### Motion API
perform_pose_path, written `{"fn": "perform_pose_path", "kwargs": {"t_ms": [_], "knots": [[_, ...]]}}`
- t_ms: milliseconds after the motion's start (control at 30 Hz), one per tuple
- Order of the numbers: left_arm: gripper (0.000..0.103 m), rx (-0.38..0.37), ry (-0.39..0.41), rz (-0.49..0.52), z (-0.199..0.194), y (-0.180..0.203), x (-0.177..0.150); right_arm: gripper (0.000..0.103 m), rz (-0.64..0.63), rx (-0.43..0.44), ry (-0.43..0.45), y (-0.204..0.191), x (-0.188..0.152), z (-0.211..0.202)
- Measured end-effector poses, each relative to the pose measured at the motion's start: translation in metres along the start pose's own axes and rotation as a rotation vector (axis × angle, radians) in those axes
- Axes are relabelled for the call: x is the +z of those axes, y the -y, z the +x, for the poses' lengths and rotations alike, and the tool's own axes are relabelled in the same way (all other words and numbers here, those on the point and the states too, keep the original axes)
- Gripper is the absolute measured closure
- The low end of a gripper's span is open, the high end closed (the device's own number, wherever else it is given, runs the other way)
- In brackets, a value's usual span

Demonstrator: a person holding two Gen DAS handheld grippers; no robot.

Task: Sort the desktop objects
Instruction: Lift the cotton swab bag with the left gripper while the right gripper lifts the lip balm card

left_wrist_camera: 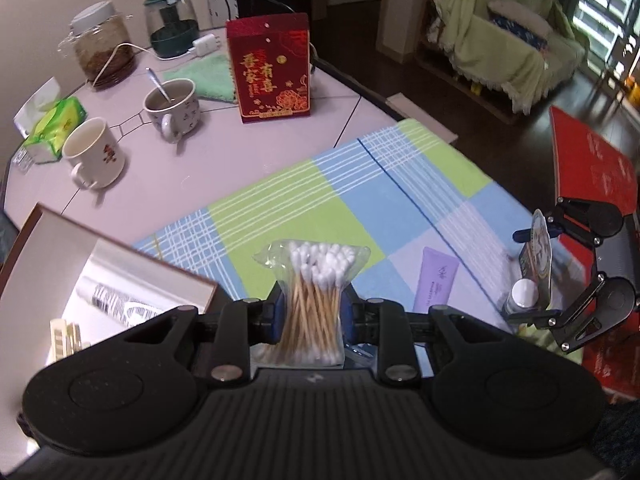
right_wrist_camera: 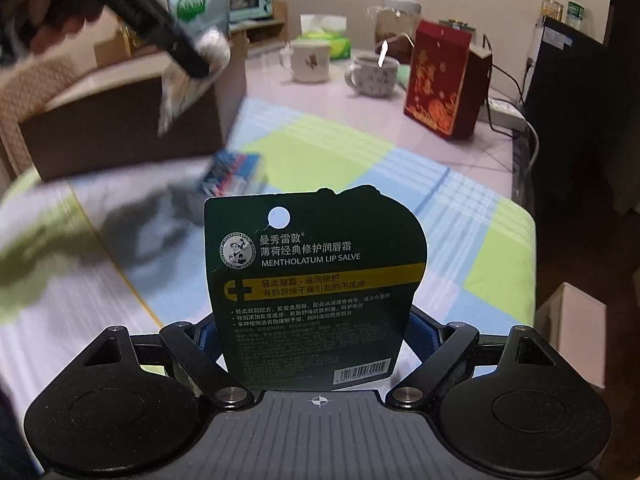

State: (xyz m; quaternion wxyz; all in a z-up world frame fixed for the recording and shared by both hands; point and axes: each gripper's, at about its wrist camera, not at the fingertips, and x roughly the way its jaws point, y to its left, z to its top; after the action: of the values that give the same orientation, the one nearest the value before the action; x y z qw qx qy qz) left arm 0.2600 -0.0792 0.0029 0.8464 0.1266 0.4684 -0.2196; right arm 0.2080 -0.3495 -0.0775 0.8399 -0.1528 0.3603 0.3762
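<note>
Cotton swabs (left_wrist_camera: pixel 310 300) upright, lip-salve card (right_wrist_camera: pixel 316 296) upright.

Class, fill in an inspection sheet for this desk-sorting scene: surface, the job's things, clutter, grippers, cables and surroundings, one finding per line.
Surface: pale table partly covered by a checked cloth.
Job's things: bag of cotton swabs, lip salve card, purple tube lying on the cloth, open brown box at the left.
Clutter: two mugs, one holding a spoon; tissue pack; red gift box; glass jar.
Grippers: left gripper shut on the swabs; right gripper shut on the card.
Cables: white charger cable by the jar.
Surroundings: covered sofa, window behind it.
</note>
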Motion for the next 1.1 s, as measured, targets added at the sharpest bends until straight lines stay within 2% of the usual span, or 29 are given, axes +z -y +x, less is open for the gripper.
{"fn": "perform_pose_path", "kwargs": {"t_ms": [300, 700, 900, 1100], "knots": [[0.08, 0.008, 0.072, -0.076, -0.052, -0.014, -0.037, 0.017, 0.054, 0.092, 0.066, -0.029, 0.043, -0.017], [0.08, 0.128, 0.159, -0.176, -0.135, -0.077, -0.094, 0.017, 0.005, 0.18, 0.13, -0.089, 0.113, -0.004], [0.08, 0.196, 0.173, -0.212, -0.163, -0.113, -0.117, 0.016, -0.016, 0.218, 0.19, -0.115, 0.152, 0.002], [0.08, 0.224, 0.162, -0.238, -0.172, -0.142, -0.135, 0.017, -0.054, 0.24, 0.246, -0.138, 0.192, 0.014]]}}
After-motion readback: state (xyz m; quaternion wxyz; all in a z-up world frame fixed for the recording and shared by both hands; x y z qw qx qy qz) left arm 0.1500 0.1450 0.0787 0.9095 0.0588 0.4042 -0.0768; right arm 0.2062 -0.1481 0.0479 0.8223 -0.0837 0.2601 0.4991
